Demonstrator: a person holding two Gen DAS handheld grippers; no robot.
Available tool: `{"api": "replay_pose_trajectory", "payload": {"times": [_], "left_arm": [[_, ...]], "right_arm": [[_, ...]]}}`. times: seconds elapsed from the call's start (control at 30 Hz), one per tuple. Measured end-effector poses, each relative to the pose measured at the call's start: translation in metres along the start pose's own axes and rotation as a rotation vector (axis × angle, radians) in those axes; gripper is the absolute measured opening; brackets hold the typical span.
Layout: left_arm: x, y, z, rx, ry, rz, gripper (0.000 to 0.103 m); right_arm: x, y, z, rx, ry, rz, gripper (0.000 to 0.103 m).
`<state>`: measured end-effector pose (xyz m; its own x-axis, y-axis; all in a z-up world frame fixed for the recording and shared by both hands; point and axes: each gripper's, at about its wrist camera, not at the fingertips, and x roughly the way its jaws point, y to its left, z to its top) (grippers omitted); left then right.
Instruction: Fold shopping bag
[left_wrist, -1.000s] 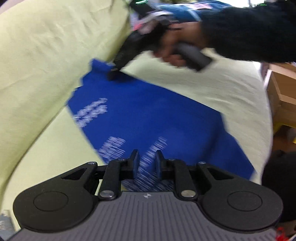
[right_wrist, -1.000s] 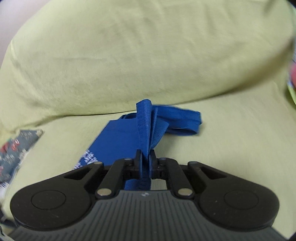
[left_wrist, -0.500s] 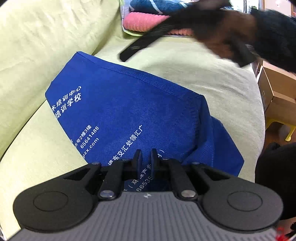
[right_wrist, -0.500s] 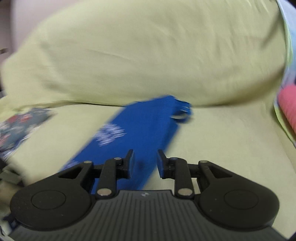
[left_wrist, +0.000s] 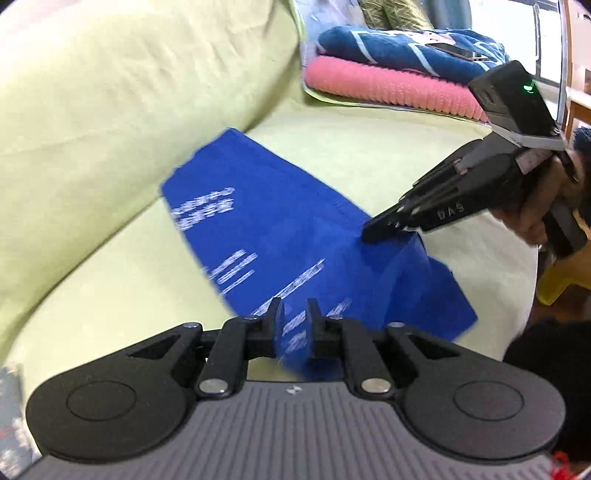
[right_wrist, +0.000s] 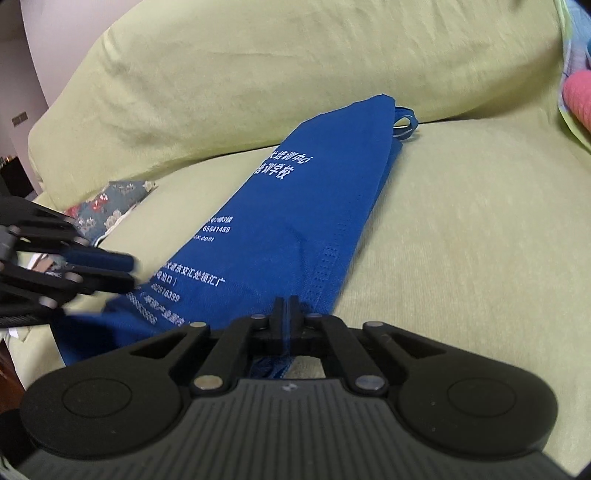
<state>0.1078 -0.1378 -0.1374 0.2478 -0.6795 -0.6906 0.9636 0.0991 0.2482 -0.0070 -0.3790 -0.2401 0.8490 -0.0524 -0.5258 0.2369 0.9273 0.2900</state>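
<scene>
The right tool (right_wrist: 287, 308) is clamped on the blue shopping bag's (right_wrist: 288, 221) near edge. The left tool (left_wrist: 293, 314) is narrow, its jaws opening around bag fabric. The bag lies flat on the sofa seat (right_wrist: 461, 240), reaching its back cushion (right_wrist: 258, 74).

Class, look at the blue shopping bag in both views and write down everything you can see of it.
The shopping bag is royal blue, apparently non-woven fabric, with white printed text and stitched seams. It lies flattened on the yellow-green sofa seat, its far end near the back cushion, where a handle loop peeks out. The right tongs are shut on its near edge. The left tongs straddle another edge, jaws opening, fabric between them.
</scene>
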Motion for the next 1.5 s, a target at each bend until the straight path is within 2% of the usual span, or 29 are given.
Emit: {"api": "replay_pose_trajectory", "payload": {"times": [0.13,0.3,0.47,0.67,0.83,0.93,1.1,1.23,1.33,1.4,1.5], "left_arm": [[-0.021,-0.006,-0.019,0.020,0.035,-0.012,0.014],[-0.029,-0.018,-0.026,0.034,0.032,-0.025,0.015],[-0.019,-0.020,-0.022,-0.059,0.084,0.011,0.020],[-0.014,-0.030,-0.025,-0.165,0.143,0.042,0.022],[-0.019,-0.037,-0.025,-0.272,0.202,0.112,0.022],[-0.029,-0.042,-0.024,-0.341,0.213,0.156,0.041],[-0.047,-0.053,-0.024,-0.390,0.201,0.173,0.041],[-0.059,-0.061,-0.026,-0.371,0.175,0.178,0.041],[-0.069,-0.065,-0.032,-0.319,0.123,0.192,0.041],[-0.071,-0.067,-0.041,-0.231,0.074,0.201,0.041],[-0.063,-0.069,-0.050,-0.068,0.052,0.216,0.041]], "right_arm": [[0.000,-0.002,0.000,0.028,0.007,-0.005,0.000],[-0.002,0.003,0.003,0.031,0.011,-0.021,0.000],[-0.011,0.016,0.004,-0.010,0.001,-0.037,0.009],[-0.036,0.033,0.003,-0.019,-0.065,-0.038,0.011],[-0.073,0.050,-0.007,-0.020,-0.120,-0.032,0.013],[-0.095,0.063,-0.019,-0.024,-0.132,-0.049,0.015],[-0.121,0.082,-0.040,-0.064,-0.112,-0.078,0.019],[-0.136,0.090,-0.051,-0.094,-0.106,-0.093,0.021],[-0.144,0.093,-0.059,-0.115,-0.108,-0.108,0.026],[-0.147,0.095,-0.064,-0.146,-0.103,-0.125,0.026],[-0.144,0.096,-0.072,-0.190,-0.083,-0.142,0.027]]}}
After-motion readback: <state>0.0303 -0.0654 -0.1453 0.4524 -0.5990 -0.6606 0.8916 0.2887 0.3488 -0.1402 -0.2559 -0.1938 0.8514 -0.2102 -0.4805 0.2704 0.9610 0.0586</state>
